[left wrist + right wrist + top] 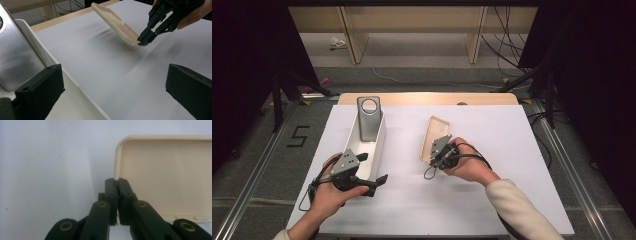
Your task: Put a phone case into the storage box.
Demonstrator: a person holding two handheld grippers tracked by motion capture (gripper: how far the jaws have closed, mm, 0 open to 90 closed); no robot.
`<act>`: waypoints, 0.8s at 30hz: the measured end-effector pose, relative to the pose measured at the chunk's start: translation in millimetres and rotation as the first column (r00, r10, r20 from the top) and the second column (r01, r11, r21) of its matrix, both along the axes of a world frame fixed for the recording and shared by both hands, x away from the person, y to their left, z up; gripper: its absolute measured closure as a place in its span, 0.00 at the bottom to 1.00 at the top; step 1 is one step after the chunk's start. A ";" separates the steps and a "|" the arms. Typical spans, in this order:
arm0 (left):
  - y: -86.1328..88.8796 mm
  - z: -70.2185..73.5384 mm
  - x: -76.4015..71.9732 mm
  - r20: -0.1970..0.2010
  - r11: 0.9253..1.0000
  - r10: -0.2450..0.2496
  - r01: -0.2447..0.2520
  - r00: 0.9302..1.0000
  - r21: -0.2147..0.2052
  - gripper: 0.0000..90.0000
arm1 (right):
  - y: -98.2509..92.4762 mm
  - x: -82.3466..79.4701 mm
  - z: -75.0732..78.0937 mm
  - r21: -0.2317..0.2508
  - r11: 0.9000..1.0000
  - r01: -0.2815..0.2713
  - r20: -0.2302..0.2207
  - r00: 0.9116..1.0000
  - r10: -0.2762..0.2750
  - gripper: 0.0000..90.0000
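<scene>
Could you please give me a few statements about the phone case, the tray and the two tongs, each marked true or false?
1. The right tongs are shut on a corner of the beige case. True.
2. The case lies flat on the table. False: it is tilted, its gripped end raised.
3. A silver phone leans in the white tray. True.
4. The left tongs hold the case. False: they are open, one jaw at the tray's edge.
5. The case is inside the tray. False: it is to its right, apart.
</scene>
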State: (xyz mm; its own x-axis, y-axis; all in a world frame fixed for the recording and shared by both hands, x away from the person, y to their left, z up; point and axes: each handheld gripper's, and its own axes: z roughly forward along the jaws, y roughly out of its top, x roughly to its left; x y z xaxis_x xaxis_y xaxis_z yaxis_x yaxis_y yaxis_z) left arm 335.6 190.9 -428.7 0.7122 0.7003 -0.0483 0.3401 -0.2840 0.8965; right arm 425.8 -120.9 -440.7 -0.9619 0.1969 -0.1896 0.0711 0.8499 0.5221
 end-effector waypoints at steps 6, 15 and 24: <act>0.2 -0.2 0.2 -0.001 1.000 0.002 -0.002 1.000 -0.001 0.02 | -9.1 -11.3 2.7 0.048 0.999 -0.021 0.016 1.000 0.020 0.98; 0.7 -0.1 1.1 -0.003 1.000 0.010 -0.011 1.000 -0.004 0.03 | -20.8 -25.9 7.4 0.102 0.994 -0.047 0.033 0.998 0.044 0.98; -0.6 3.3 3.2 0.002 1.000 0.022 -0.022 1.000 -0.015 0.05 | -26.3 -46.5 13.7 0.132 0.988 -0.083 0.064 0.995 0.076 0.98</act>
